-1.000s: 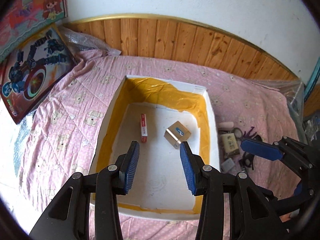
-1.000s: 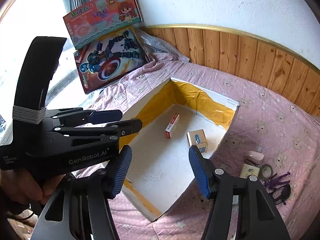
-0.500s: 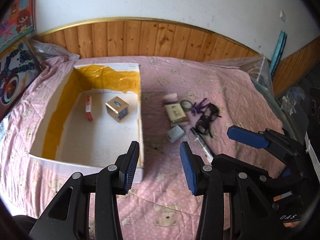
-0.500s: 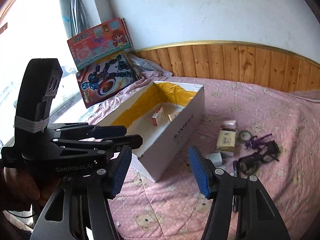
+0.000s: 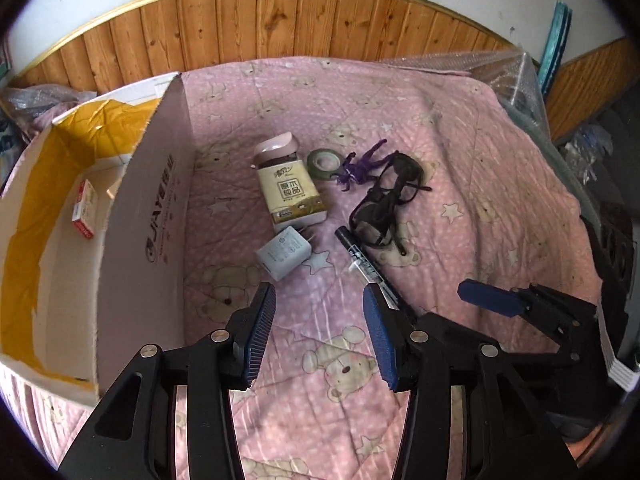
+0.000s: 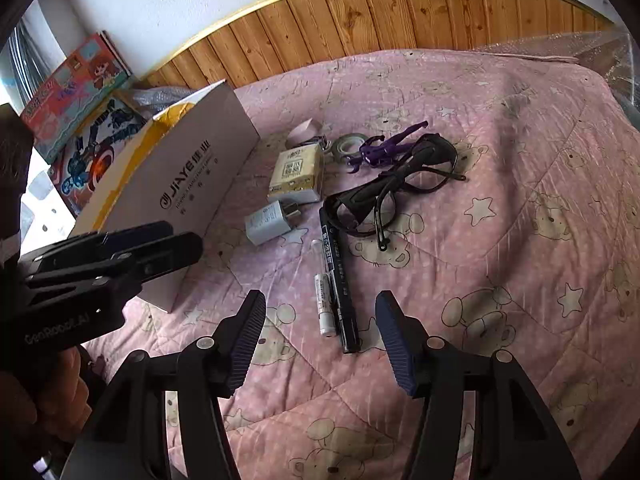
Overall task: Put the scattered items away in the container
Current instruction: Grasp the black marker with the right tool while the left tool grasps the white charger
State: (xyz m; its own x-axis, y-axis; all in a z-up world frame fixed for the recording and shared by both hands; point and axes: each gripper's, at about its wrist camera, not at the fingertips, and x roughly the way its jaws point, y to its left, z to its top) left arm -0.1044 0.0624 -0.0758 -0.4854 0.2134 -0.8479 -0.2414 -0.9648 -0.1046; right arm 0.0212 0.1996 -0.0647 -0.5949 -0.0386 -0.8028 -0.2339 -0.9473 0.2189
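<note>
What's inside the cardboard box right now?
Inside the cardboard box, a small red and white carton lies on the floor. The near wall hides the rest of the floor.

Pink bear-print quilt [image 6: 520,128] under cardboard box [image 6: 188,184], tissue pack [image 6: 298,174], glasses [image 6: 400,192], pens [image 6: 338,280].

Daylight floods in from the window [image 6: 24,216] at the right-wrist view's left edge, blown out to white glare. The pink quilt [image 5: 460,184] is evenly lit with soft shadows. Both fisheye views bend the wooden panelling [image 5: 280,20] and darken at the corners.
</note>
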